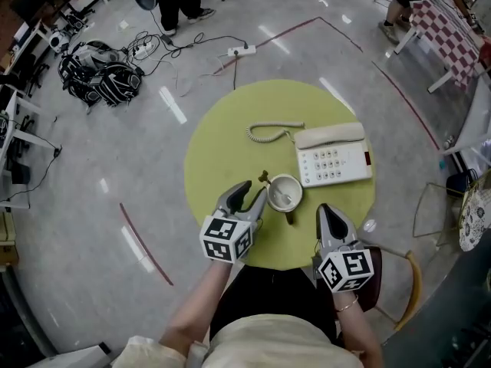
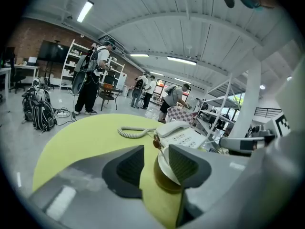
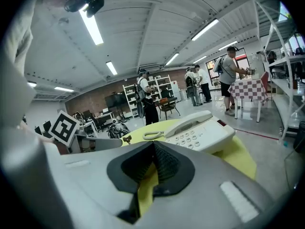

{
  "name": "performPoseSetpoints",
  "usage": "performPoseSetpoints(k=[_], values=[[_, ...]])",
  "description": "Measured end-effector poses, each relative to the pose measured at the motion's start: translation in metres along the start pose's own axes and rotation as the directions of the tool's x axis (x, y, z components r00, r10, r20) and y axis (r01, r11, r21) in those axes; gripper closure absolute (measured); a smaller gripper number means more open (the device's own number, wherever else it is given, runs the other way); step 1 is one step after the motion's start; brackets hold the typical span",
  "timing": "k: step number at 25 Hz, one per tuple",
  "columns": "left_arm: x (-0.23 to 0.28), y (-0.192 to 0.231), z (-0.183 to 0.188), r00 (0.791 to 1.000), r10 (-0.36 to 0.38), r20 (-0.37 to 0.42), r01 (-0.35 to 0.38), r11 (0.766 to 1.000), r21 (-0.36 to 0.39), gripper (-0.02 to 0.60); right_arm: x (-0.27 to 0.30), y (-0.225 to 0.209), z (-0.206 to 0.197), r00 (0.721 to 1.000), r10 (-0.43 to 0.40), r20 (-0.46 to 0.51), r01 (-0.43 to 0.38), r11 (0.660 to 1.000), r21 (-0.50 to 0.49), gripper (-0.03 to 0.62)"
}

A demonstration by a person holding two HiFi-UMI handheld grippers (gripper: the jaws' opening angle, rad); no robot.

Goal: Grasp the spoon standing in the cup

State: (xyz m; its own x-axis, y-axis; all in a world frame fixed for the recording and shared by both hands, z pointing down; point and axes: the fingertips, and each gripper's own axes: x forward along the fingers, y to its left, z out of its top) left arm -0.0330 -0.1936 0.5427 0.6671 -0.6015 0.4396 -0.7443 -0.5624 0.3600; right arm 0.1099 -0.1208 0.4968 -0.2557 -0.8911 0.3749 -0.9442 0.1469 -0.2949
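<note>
A pale cup [image 1: 285, 192] with a dark outside stands on the round yellow-green table [image 1: 222, 140], in front of the telephone. A spoon [image 1: 266, 179] leans in the cup, its handle end pointing up and left. My left gripper [image 1: 255, 189] is open just left of the cup. In the left gripper view the spoon handle [image 2: 157, 144] rises in the gap between the jaws, and the cup [image 2: 162, 179] sits partly behind the right finger; neither pad touches them. My right gripper [image 1: 326, 208] is shut and holds nothing, near the table's front edge to the right of the cup. Its closed jaws [image 3: 153, 152] point toward the telephone.
A white telephone [image 1: 334, 158] with a coiled cord [image 1: 268, 133] lies behind the cup. A chair [image 1: 410, 276] stands at the table's front right. Bags [image 1: 100, 75] and cables lie on the floor at the far left. People stand at the back, near a checkered table [image 1: 449, 33].
</note>
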Motion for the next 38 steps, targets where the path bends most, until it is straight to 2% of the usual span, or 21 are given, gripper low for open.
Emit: performPoseSetpoints(k=[9, 18, 29, 38], values=[[0.025, -0.009, -0.004, 0.998, -0.028, -0.053, 0.027, 0.999, -0.021, 0.400, 0.002, -0.016, -0.002, 1.000, -0.019, -0.026, 0.019, 0.999, 0.028, 0.594], [0.040, -0.006, -0.002, 0.997, -0.039, -0.065, 0.038, 0.999, -0.021, 0.399, 0.007, -0.018, -0.011, 0.999, -0.021, -0.046, 0.023, 0.999, 0.041, 0.594], [0.042, -0.005, 0.004, 0.998, -0.013, -0.056, 0.014, 1.000, 0.007, 0.509, 0.010, -0.022, -0.013, 0.998, -0.024, -0.055, 0.026, 0.998, 0.049, 0.594], [0.041, -0.011, 0.014, 0.999, -0.025, -0.034, 0.026, 1.000, 0.017, 0.520, 0.010, -0.022, -0.008, 0.999, -0.022, -0.047, 0.025, 0.998, 0.055, 0.594]])
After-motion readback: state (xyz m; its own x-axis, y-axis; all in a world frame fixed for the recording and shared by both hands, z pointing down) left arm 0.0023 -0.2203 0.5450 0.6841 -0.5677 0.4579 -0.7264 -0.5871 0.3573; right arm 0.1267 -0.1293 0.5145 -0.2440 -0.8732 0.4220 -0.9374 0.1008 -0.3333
